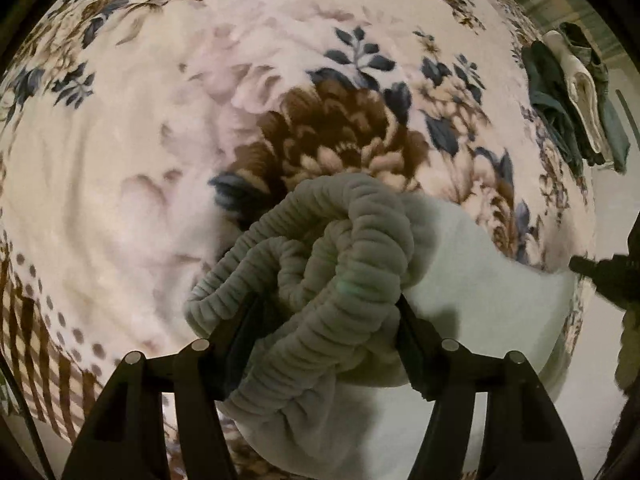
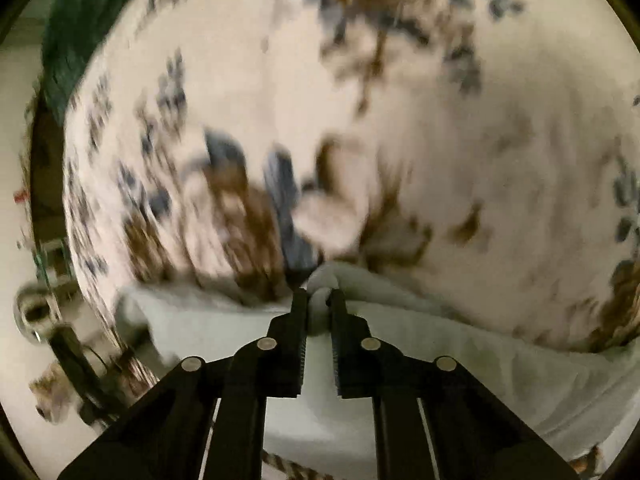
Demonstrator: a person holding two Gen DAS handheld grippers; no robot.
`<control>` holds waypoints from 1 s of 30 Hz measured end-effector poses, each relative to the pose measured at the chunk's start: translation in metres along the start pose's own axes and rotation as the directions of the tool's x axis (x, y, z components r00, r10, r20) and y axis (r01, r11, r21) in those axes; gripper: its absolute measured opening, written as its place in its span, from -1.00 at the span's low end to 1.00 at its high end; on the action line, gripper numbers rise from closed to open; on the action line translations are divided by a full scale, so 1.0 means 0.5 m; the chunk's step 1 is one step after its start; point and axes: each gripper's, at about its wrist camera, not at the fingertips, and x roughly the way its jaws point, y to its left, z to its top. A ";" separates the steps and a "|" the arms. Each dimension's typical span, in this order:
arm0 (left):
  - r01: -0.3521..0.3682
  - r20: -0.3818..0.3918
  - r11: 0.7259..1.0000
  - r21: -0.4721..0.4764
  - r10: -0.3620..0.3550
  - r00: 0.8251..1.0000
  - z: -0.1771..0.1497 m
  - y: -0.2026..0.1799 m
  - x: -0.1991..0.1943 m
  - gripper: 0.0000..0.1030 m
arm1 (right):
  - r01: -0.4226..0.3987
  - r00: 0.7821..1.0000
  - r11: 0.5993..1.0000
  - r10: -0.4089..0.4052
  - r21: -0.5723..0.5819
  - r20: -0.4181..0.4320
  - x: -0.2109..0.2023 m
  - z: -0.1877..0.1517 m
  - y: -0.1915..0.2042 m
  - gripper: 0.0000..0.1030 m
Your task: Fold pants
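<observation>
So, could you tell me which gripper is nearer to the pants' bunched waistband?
Left. The left gripper is clamped on the bunched waistband; the right gripper pinches a fold of the pants elsewhere.

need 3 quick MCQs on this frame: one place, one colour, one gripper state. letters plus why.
1. Where does the pile of clothes lie in the left wrist view?
A. upper right, on the blanket's edge
B. lower left
C. between the jaws

2. What colour are the pants?
A. red
B. pale grey-white
C. black

3. What is the state of the right gripper?
A. wide open
B. shut on nothing
C. shut on a fold of the pants

Key: 1 A, the pile sits at the far right edge of the flowered blanket. 2 B, the ribbed waistband looks pale. 3 C, cloth is pinched between nearly touching fingertips.
</observation>
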 end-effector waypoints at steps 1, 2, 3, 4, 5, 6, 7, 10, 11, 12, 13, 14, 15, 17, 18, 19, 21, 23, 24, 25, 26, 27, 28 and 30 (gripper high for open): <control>0.003 -0.007 1.000 -0.008 -0.003 1.000 0.000 0.005 0.004 0.22 | -0.034 0.999 0.999 0.034 -0.005 -0.008 0.006 0.017 0.002 -0.99; 0.009 -0.012 1.000 -0.023 -0.009 1.000 0.001 0.010 0.006 0.23 | -0.087 0.995 0.996 0.086 -0.010 -0.050 0.023 0.038 0.003 -0.99; 0.014 -0.014 0.999 -0.035 -0.014 1.000 0.003 0.012 0.006 0.24 | -0.115 0.989 0.993 0.113 -0.016 -0.092 0.037 0.057 0.004 -0.99; 0.014 -0.015 0.999 -0.037 -0.014 1.000 0.003 0.010 0.003 0.24 | -0.130 0.985 0.991 0.125 -0.032 -0.119 0.043 0.067 0.010 -0.98; 0.009 -0.013 0.999 -0.033 -0.009 1.000 0.004 0.007 -0.001 0.24 | -0.117 0.987 0.991 0.109 -0.064 -0.119 0.034 0.075 0.016 -0.97; 0.007 -0.010 1.000 -0.030 -0.008 1.000 0.004 0.003 -0.005 0.24 | -0.081 0.993 0.992 0.072 -0.098 -0.090 0.013 0.075 0.022 -0.81; 0.011 -0.005 0.999 -0.030 -0.011 1.000 0.004 -0.001 -0.012 0.24 | -0.075 0.995 0.989 0.065 -0.128 -0.077 -0.003 0.069 0.025 -0.46; 0.041 0.016 0.999 -0.033 -0.041 0.999 0.005 -0.009 -0.032 0.22 | -0.065 0.994 0.980 0.048 -0.190 -0.094 -0.006 0.036 0.025 0.43; 0.049 0.025 0.998 -0.032 -0.048 0.999 0.007 -0.011 -0.036 0.22 | -0.056 0.991 0.975 0.028 -0.216 -0.130 0.012 0.020 0.023 0.43; 0.047 0.032 0.998 -0.029 -0.046 0.998 0.010 -0.012 -0.037 0.22 | -0.038 0.986 0.972 -0.001 -0.232 -0.166 0.038 0.006 0.022 0.43; 0.037 0.031 0.999 -0.027 -0.037 0.999 0.014 -0.013 -0.034 0.22 | -0.021 0.983 0.970 -0.025 -0.243 -0.184 0.058 -0.002 0.020 0.43; 0.007 0.029 1.000 -0.028 -0.006 1.000 0.017 -0.011 -0.028 0.26 | 0.001 0.980 0.963 -0.054 -0.270 -0.189 0.078 -0.011 0.022 0.40; -0.036 0.028 0.999 -0.030 0.037 0.999 0.020 -0.007 -0.021 0.26 | 0.035 0.982 0.954 -0.089 -0.299 -0.168 0.095 -0.016 0.029 0.15; -0.065 0.022 0.997 -0.033 0.065 0.998 0.022 0.011 -0.002 0.27 | 0.099 0.984 0.952 -0.137 -0.291 -0.112 0.116 -0.011 0.023 -0.57; -0.061 0.016 0.998 -0.035 0.062 0.998 0.022 0.016 0.007 0.27 | 0.086 0.991 0.975 -0.105 -0.204 -0.088 0.120 0.003 -0.001 -0.59; -0.064 0.017 0.998 -0.026 0.065 0.998 0.022 0.015 0.010 0.28 | 0.074 0.994 0.990 -0.083 -0.122 -0.073 0.122 0.014 -0.023 -0.62; -0.077 0.013 0.997 -0.004 0.077 0.997 0.022 0.000 -0.003 0.27 | 0.079 0.995 0.992 -0.085 -0.096 -0.057 0.126 0.017 -0.028 -0.61; -0.095 0.027 0.995 0.012 0.095 0.995 0.015 -0.024 -0.036 0.26 | 0.097 0.995 0.988 -0.100 -0.123 -0.020 0.106 -0.002 -0.011 -0.57; -0.101 0.038 0.995 0.023 0.101 0.994 0.008 -0.037 -0.054 0.24 | 0.076 0.997 0.989 -0.074 -0.127 0.017 0.081 -0.021 -0.007 -0.50; -0.104 0.050 0.994 0.038 0.102 0.993 -0.004 -0.056 -0.076 0.24 | 0.047 0.997 0.991 -0.040 -0.128 0.060 0.051 -0.041 -0.008 -0.24; -0.106 0.061 0.993 0.058 0.103 0.993 -0.018 -0.078 -0.097 0.30 | -0.007 0.991 0.992 0.023 -0.122 0.132 0.010 -0.072 -0.017 -0.03; -0.101 0.074 0.992 0.080 0.095 0.993 -0.036 -0.104 -0.118 0.41 | -0.061 0.977 0.992 0.082 -0.115 0.195 -0.025 -0.102 -0.029 0.44; -0.103 0.084 0.990 0.093 0.095 0.992 -0.049 -0.126 -0.130 0.48 | -0.127 0.953 0.987 0.148 -0.095 0.264 -0.062 -0.140 -0.053 0.65; -0.106 0.091 0.984 0.144 0.094 0.991 -0.085 -0.188 -0.142 0.67 | -0.231 0.908 0.973 0.216 -0.002 0.360 -0.116 -0.225 -0.134 0.65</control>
